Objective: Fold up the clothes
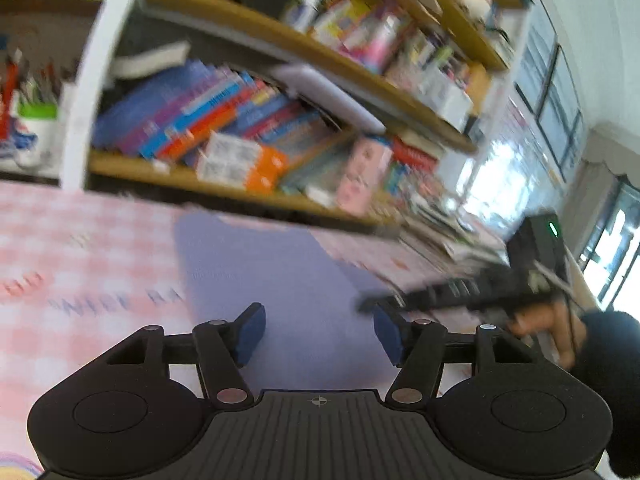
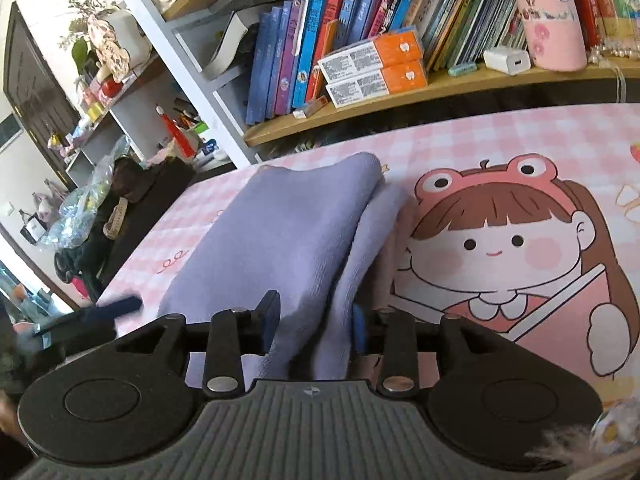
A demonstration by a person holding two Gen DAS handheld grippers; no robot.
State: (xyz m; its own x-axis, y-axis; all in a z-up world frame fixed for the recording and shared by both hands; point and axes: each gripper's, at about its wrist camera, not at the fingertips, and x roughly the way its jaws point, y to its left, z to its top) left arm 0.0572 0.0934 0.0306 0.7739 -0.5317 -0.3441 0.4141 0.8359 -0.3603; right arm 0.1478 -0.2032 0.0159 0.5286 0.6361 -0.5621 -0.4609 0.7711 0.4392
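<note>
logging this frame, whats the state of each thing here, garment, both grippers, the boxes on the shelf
lilac garment: folded over in layers, lying on the pink checked table cover
right gripper: jaws around the garment's near fold, pad contact unclear
left gripper: open, nothing between the pads, over the garment
orange and white boxes: two, stacked, lying flat on the shelf

Each camera sits behind its own gripper, looking forward and slightly downward along the fingers. The left wrist view, tilted and blurred, faces the bookshelf (image 1: 280, 184) from close above the checked table cover (image 1: 80, 240). The right wrist view faces the same shelf. Both share the lavender garment (image 2: 288, 232).
</note>
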